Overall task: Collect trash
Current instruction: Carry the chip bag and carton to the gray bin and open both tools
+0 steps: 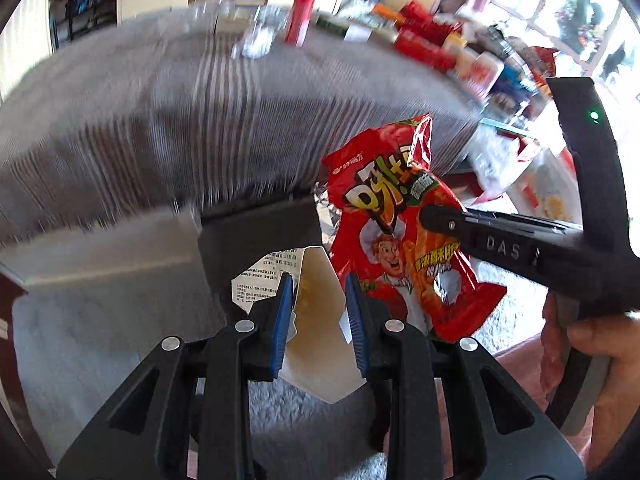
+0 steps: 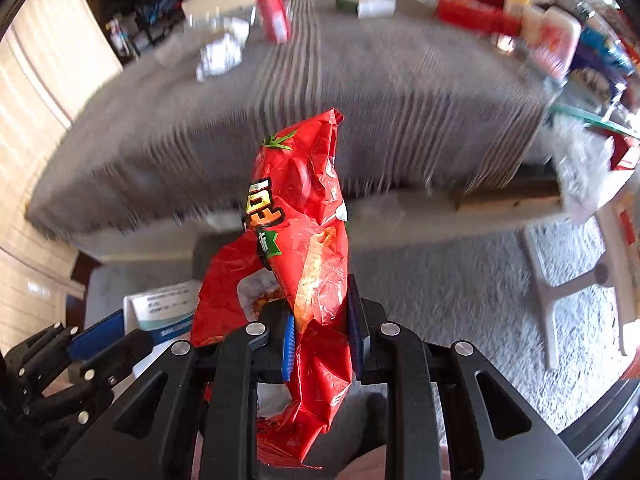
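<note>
My left gripper (image 1: 320, 300) is shut on a white paper wrapper (image 1: 320, 336) with printed text and a yellow stain, held above the floor. My right gripper (image 2: 322, 336) is shut on a crumpled red snack bag (image 2: 304, 240), which stands up between the blue pads (image 2: 289, 344). In the left wrist view the red snack bag (image 1: 400, 240) hangs just right of the wrapper, pinched by the right gripper (image 1: 432, 216) coming in from the right. The left gripper (image 2: 96, 340) shows at the lower left of the right wrist view.
A table with a grey striped cloth (image 2: 320, 120) lies ahead, blurred. On it sit a red can (image 2: 272, 8), crumpled white paper (image 2: 220, 56) and several red and white packages (image 2: 500, 12) along the far right edge. A white plastic stool (image 2: 568, 280) stands on grey carpet at right.
</note>
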### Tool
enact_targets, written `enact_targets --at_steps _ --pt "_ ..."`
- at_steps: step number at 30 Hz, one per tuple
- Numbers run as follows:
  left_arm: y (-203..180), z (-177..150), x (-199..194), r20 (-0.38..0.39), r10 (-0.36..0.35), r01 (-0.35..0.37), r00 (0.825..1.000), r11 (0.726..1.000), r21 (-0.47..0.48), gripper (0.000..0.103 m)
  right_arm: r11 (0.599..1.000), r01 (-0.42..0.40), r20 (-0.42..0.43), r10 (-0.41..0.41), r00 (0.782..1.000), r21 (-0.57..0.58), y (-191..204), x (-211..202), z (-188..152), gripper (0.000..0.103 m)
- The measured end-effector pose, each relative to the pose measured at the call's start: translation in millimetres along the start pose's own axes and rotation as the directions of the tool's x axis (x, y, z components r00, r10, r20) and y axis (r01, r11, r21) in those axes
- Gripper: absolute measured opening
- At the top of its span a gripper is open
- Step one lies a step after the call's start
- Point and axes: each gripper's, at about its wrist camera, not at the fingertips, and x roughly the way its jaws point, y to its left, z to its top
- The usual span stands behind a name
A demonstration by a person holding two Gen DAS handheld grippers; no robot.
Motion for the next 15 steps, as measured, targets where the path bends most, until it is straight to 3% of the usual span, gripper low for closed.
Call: enact_targets --at_steps 6,13,14,15 --pt "14 -13 49 -0.083 -0.002 0.002 0.997 1.0 -0.002 0.025 1.0 0.014 -0.108 -0.016 0.994 -0.016 6 55 -14 0.023" --pt "36 -11 96 -0.138 -0.014 0.008 0.99 0.999 -0.041 0.021 1.0 -0.01 -0.172 0.01 0.985 0.002 6 103 -1 0.023" --pt "37 -10 101 -0.143 -0.015 0.009 0.99 0.999 -0.041 0.006 1.0 -0.013 -0.176 0.013 0.984 0.001 7 108 1 0.023" --pt "37 -9 106 -0.15 -0.015 0.01 0.989 0.999 -0.04 0.002 1.0 -0.018 -0.183 0.017 0.983 -0.001 9 116 3 0.023"
